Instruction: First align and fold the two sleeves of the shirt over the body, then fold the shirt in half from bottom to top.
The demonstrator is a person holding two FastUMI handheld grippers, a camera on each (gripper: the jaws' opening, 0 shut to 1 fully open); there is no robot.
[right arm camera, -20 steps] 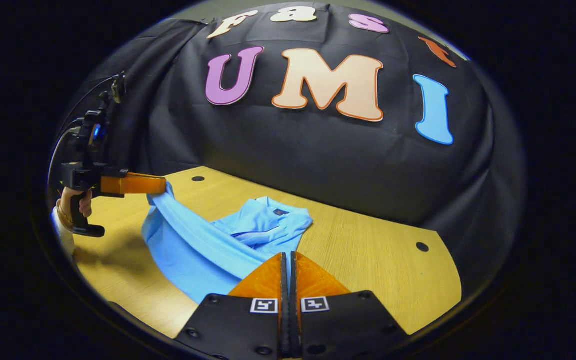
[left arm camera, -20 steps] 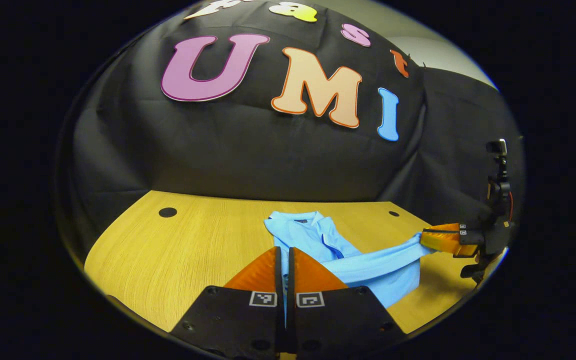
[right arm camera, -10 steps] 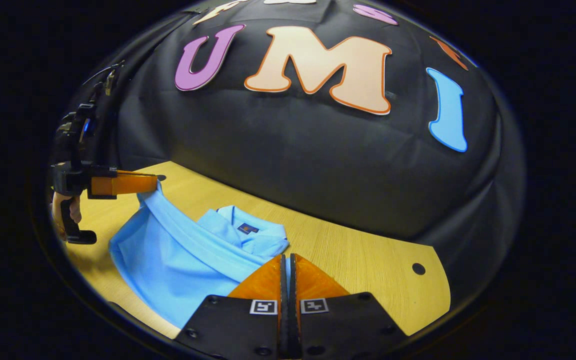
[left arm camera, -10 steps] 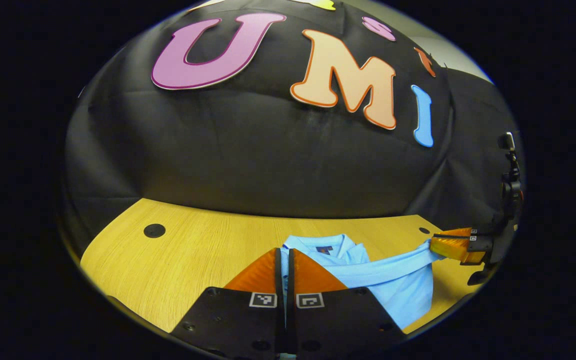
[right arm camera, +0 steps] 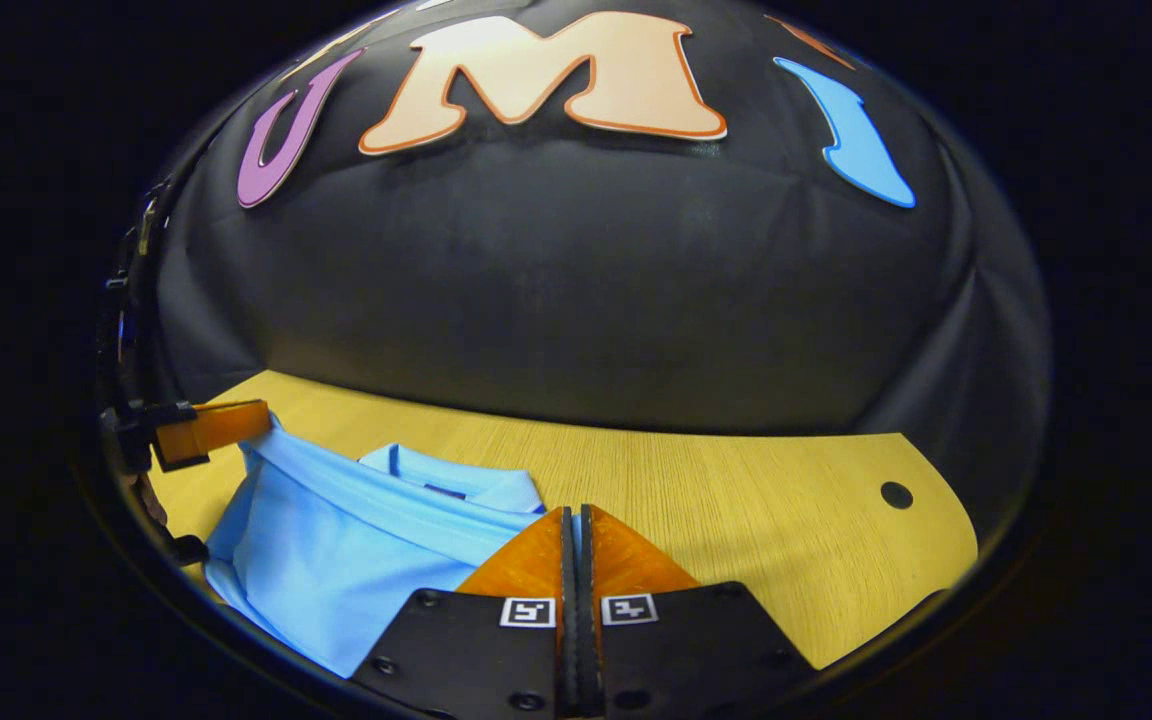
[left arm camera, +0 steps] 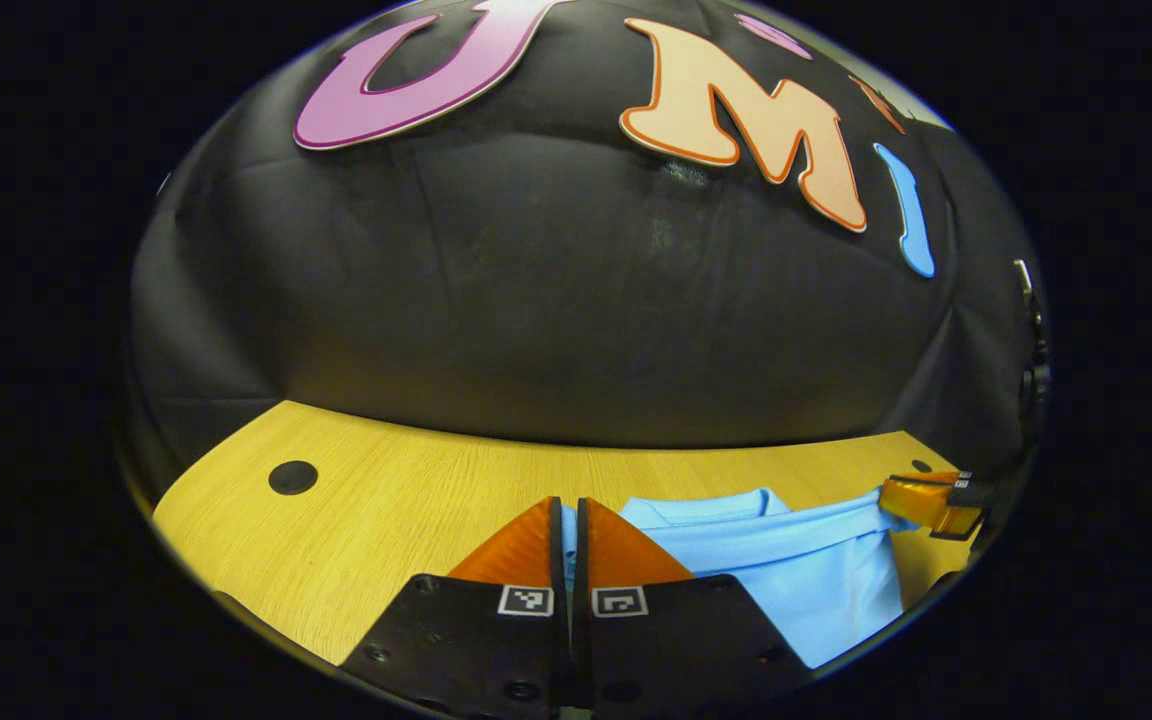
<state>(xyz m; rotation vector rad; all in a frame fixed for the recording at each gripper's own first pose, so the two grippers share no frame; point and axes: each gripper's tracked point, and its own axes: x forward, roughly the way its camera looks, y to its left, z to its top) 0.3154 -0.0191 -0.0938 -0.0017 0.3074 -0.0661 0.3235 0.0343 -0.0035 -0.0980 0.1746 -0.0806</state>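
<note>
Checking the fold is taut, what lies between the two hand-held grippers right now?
In the right gripper view, the blue shirt spans from the right hand-held gripper to the left hand-held gripper.

Light blue shirt [right arm camera: 336, 560] lies on the table [right arm camera: 736, 520], collar [right arm camera: 446, 480] toward 12 o'clock near the wall. Bottom hem is lifted, stretched taut as a band across the body, just short of the collar.

One shirt [left arm camera: 796, 560], two grippers: left gripper [left arm camera: 569, 510], right gripper [right arm camera: 576, 518]; one table [right arm camera: 736, 520], with two holes showing.
</note>
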